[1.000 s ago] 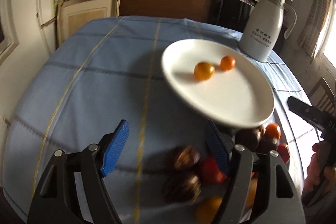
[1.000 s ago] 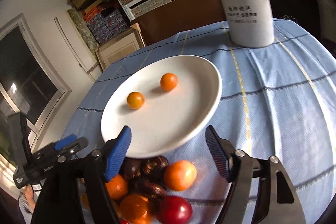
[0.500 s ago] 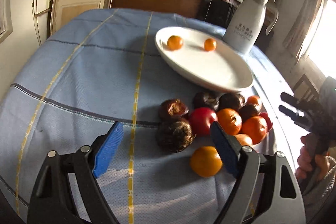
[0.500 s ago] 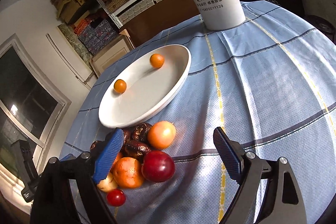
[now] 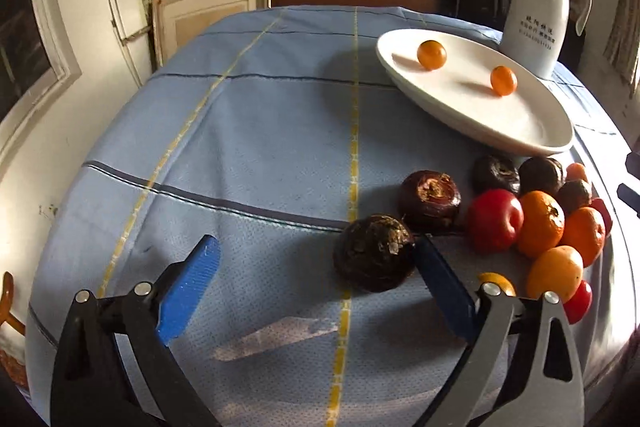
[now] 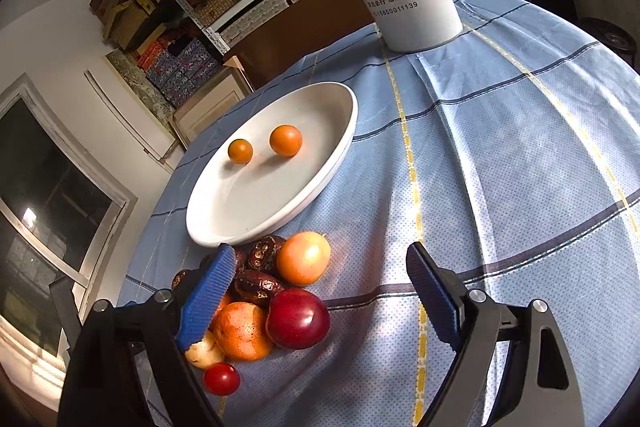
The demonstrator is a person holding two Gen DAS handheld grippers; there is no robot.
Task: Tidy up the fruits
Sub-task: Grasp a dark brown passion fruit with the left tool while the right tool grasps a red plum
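Dark water chestnut (image 5: 374, 253) lies on the blue cloth (image 5: 248, 155), nearest of the fruit pile below the white plate (image 5: 532, 131). Left gripper (image 5: 316, 277) spread wide, right pad just beside it. Centre first, then close gently (round, may roll). Right gripper (image 6: 320, 291) also agape, holding nothing.
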